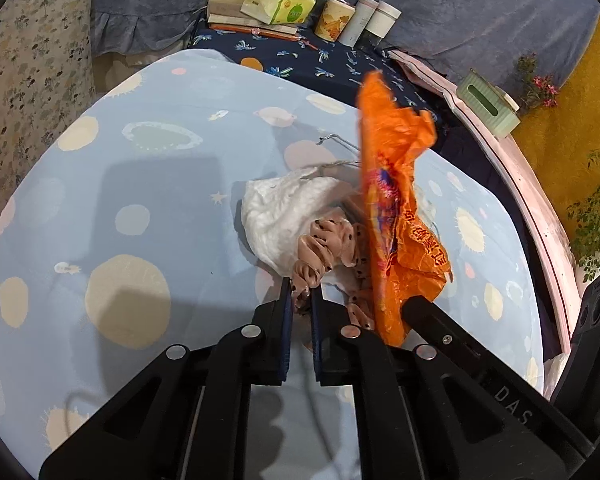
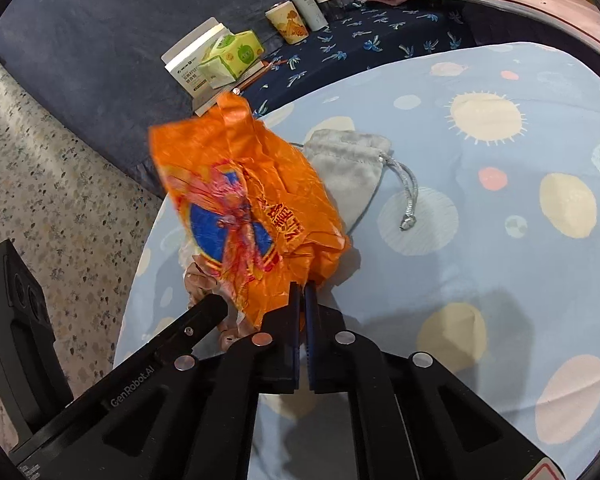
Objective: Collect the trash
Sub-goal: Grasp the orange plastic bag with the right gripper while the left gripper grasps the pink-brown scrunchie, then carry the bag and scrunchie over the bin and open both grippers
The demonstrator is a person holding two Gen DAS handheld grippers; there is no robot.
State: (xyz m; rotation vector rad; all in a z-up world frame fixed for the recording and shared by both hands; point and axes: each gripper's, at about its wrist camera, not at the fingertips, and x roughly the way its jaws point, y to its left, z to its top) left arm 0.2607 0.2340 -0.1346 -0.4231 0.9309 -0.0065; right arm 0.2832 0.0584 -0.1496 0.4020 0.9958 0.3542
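Left claw (image 1: 301,294) pinches a dotted beige scrunchie (image 1: 324,246) on the bed (image 1: 120,200); right claw (image 2: 302,288) pinches the orange plastic bag (image 2: 244,200), blocking white tissue (image 1: 276,212). Only the right view shows the whole grey drawstring pouch (image 2: 350,168).

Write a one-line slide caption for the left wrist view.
Left gripper pinches a dotted beige scrunchie beside an orange plastic bag on the bedsheet.

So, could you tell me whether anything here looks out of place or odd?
Yes: the left gripper is pinching a dotted beige scrunchie, hardly trash, while the right gripper holds the crumpled orange plastic bag.
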